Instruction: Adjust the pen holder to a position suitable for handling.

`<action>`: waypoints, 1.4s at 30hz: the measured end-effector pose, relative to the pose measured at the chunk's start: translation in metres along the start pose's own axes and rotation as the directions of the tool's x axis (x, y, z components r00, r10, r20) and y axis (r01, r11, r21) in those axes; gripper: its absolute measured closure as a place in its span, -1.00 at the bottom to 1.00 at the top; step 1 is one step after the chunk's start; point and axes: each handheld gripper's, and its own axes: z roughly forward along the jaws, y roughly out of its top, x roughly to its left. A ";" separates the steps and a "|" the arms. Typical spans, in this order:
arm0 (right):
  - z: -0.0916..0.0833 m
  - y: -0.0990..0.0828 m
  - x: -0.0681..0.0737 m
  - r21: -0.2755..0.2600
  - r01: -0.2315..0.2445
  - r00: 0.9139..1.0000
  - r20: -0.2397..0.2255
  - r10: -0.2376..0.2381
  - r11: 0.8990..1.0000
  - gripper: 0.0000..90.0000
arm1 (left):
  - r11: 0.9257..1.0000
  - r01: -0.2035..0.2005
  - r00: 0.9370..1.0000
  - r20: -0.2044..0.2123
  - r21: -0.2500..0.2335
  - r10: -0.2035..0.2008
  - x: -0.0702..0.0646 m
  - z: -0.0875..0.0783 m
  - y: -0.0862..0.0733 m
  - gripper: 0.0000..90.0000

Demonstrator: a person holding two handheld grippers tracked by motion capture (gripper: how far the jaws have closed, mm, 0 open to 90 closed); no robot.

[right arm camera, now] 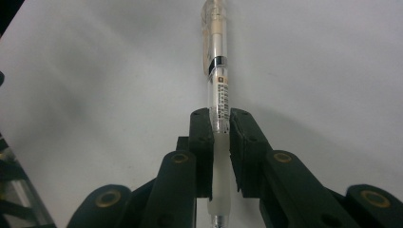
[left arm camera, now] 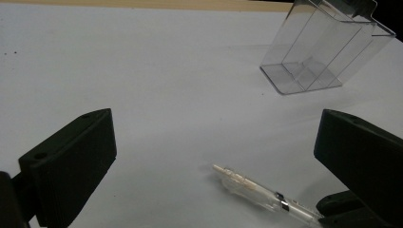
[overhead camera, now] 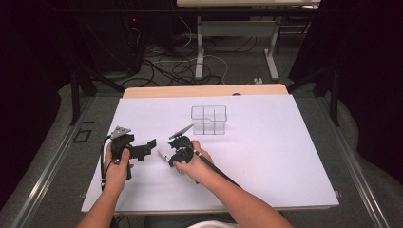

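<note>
A clear plastic pen (right arm camera: 216,71) lies low over the white table sheet, and my right gripper (right arm camera: 220,124) is shut on its barrel, with the capped end sticking out past the jaws. In the high view the pen (overhead camera: 163,155) pokes out to the left of my right gripper (overhead camera: 178,151) near the table's middle. The left gripper view shows the same pen (left arm camera: 259,192) between and just beyond its own jaws. My left gripper (overhead camera: 151,144) is open, a short way left of the pen, with nothing between its fingers (left arm camera: 71,164).
A clear plastic organizer box with compartments (overhead camera: 209,119) stands upright beyond the grippers, also seen as the clear box (left arm camera: 323,47) in the left gripper view. The white sheet (overhead camera: 275,156) covers the table. Cables and table legs lie on the floor behind.
</note>
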 end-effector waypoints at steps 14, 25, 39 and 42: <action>-0.038 -0.017 -0.015 -0.141 0.191 0.981 0.052 -0.186 0.971 0.77 | 1.000 -0.019 1.000 0.019 -0.002 0.019 -0.003 -0.002 0.002 -0.99; -0.075 -0.031 -0.040 -0.171 0.245 0.969 0.072 -0.236 0.954 0.77 | 0.993 -0.117 0.991 0.068 -0.008 0.117 -0.018 0.001 0.002 -0.99; -0.105 -0.034 -0.069 -0.128 0.185 0.983 0.029 -0.183 0.974 0.77 | 0.822 -0.568 0.823 0.029 0.037 0.568 -0.073 0.010 -0.002 -0.99; -0.109 -0.034 -0.072 -0.123 0.198 0.980 0.025 -0.196 0.972 0.77 | 0.803 -0.595 0.804 0.034 0.033 0.594 -0.081 0.010 -0.002 -0.99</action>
